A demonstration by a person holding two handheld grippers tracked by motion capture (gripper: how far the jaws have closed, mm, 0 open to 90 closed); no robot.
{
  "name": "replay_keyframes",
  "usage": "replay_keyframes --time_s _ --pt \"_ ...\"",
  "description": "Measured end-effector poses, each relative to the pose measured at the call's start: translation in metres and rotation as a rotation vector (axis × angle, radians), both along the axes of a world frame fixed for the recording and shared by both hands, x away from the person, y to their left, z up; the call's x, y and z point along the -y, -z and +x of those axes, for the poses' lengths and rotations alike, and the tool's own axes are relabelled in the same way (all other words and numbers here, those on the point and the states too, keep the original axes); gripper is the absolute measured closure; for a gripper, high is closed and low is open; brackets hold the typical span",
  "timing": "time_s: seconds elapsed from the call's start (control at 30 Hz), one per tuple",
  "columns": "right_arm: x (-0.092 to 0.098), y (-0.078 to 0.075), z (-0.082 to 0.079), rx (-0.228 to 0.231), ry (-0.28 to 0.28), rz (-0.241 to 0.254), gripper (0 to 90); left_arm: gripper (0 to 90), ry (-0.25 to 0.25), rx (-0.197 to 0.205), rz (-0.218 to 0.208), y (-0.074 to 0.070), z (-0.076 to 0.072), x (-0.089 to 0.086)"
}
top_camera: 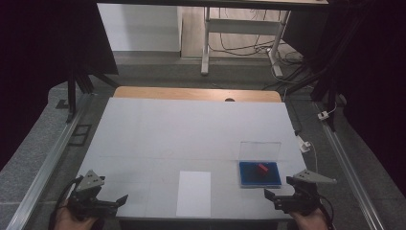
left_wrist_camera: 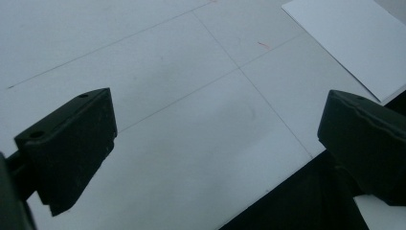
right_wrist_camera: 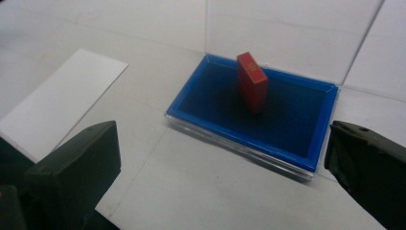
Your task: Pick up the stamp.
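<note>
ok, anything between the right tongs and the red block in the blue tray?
Nothing visible. The right tongs are open just short of the blue tray; the red block stands upright inside, with the clear lid raised behind it.

Block point(right_wrist_camera: 252, 81) in tray point(right_wrist_camera: 191, 96), paper point(top_camera: 193, 193) left.

Near your right hand, a shallow blue tray point(right_wrist_camera: 297, 148) sat flat on the white table inside a clear plastic case, its transparent lid point(right_wrist_camera: 287, 33) standing upright along the far edge. A small red block point(right_wrist_camera: 252, 81) stood on end in the tray's middle, slightly tilted. A white paper sheet point(top_camera: 194, 192) lay flat to the tray's left.
</note>
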State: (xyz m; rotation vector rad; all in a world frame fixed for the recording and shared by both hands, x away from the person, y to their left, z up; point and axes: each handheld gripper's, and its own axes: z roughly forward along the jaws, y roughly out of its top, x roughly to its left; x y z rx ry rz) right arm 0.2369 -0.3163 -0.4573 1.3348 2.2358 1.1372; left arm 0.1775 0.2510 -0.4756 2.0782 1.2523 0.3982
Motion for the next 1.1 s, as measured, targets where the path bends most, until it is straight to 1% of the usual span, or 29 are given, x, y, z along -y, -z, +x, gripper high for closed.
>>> replay_keyframes --time_s 0.13,0.2,0.23,0.27,0.33,0.4,0.53,0.6,0.73,0.93,1.1 --pt "-0.0028 0.0002 -0.0003 -0.001 -0.011 -0.026 0.0 0.3 0.000 -0.011 -0.035 0.0002 0.0009 -0.0034" --pt "-0.0026 0.0004 -0.0002 -0.001 -0.009 -0.021 0.0 0.1 -0.001 -0.021 -0.052 0.0004 0.0020 -0.0052" --pt "-0.0023 0.0004 -0.0001 -0.003 -0.006 -0.020 0.0 0.0 -0.001 -0.021 -0.052 0.0004 0.0020 -0.0052" --pt "-0.0020 0.0005 0.0001 -0.006 -0.009 -0.015 0.0 0.0 -0.003 -0.028 -0.066 0.0005 0.0026 -0.0066" --pt "-0.0020 0.0006 0.0004 -0.008 -0.012 -0.014 0.0 0.0 -0.004 -0.030 -0.073 0.0007 0.0028 -0.0075" --pt "-0.0027 0.0007 0.0007 -0.015 -0.019 -0.018 0.0 0.0 -0.002 -0.031 -0.075 0.0007 0.0029 -0.0076" --pt "-0.0043 0.0007 0.0005 -0.012 -0.029 -0.037 0.0 0.0 0.003 -0.034 -0.071 0.0008 0.0031 -0.0067" --pt "-0.0044 0.0007 0.0005 -0.010 -0.030 -0.035 0.0 0.0 0.008 -0.032 -0.064 0.0008 0.0031 -0.0062" --pt "-0.0045 0.0003 0.0003 -0.010 -0.035 -0.030 0.0 0.0 0.007 -0.031 -0.064 0.0008 0.0029 -0.0063" --pt "-0.0057 -0.0002 0.0004 -0.011 -0.046 -0.041 0.0 0.0 0.009 -0.030 -0.067 0.0008 0.0028 -0.0064" --pt "-0.0070 -0.0017 0.0009 -0.002 -0.055 -0.038 0.0 0.0 0.011 -0.034 -0.061 0.0009 0.0031 -0.0057"
